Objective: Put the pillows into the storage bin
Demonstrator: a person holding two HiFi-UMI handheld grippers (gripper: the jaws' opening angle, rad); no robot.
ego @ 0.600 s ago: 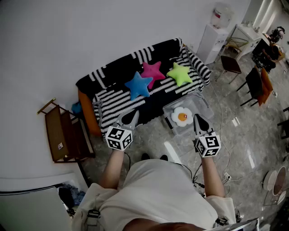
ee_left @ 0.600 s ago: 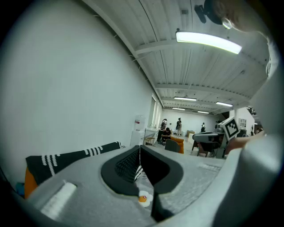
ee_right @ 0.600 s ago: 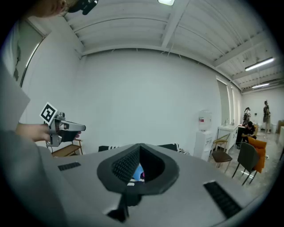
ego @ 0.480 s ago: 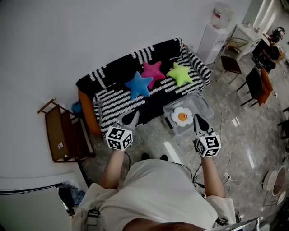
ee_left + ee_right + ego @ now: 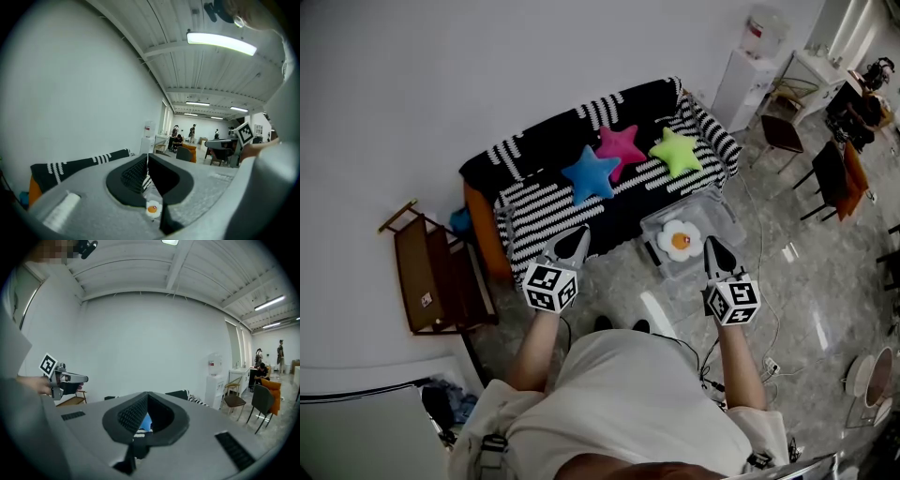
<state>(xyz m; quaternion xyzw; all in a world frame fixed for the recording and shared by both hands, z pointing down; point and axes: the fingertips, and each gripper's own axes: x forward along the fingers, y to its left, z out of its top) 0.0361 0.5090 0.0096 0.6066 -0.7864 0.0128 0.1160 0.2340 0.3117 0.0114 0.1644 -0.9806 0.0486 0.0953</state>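
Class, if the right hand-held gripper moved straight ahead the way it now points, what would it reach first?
Probably the blue star pillow on the striped sofa: it shows far off, in line with the jaws, in the right gripper view. Nothing nearer appears in that line, though depth is unclear.

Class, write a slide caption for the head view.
Left claw and right claw shut, facing three star pillows on the sofa; egg pillow in the bin.

We see matt plush on the blue star pillow [image 5: 589, 175], pink star pillow [image 5: 622, 147] and green star pillow [image 5: 675, 150], and striped knitted cloth over the sofa [image 5: 534, 211]. At the sofa's five o'clock the storage bin [image 5: 718, 219] is clear plastic on a glossy floor [image 5: 806, 300]. At nine o'clock is a wooden rack [image 5: 422, 272].
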